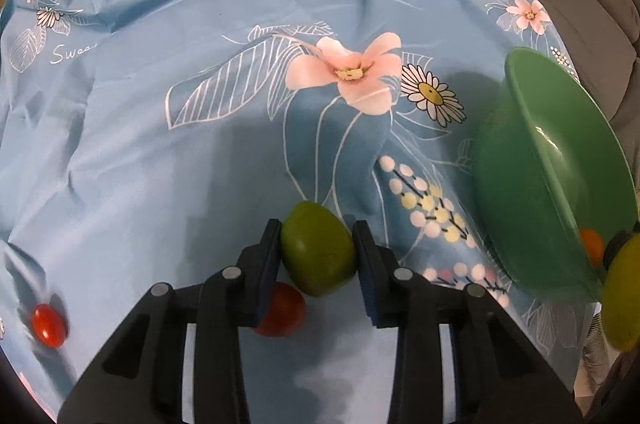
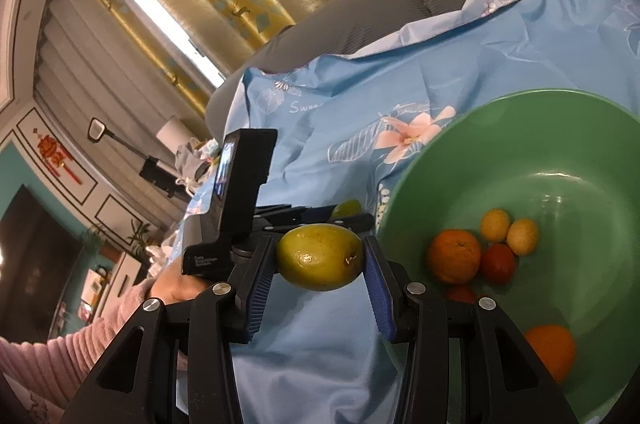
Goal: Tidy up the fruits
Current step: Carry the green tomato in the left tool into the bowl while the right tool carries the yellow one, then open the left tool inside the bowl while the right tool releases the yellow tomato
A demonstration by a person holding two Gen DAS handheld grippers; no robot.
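Fingers of left gripper [image 1: 317, 256] clamped on green fruit [image 1: 318, 250], lower centre of frame, above blue floral cloth [image 1: 160, 152]. Right gripper [image 2: 320, 258] pinches yellow-green fruit [image 2: 320, 258], just left of green bowl [image 2: 420, 168] at right. Bowl already holds oranges and small fruits. Two red fruits [image 1: 49, 325] on cloth, lower left. Judged step: carrying to bowl. Next: bring each over rim, release gently.

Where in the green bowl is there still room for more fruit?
In the green bowl, the fruit pile crowds the lower middle, and one orange sits near the front. The upper wall under the far rim, above the pile, is bare.
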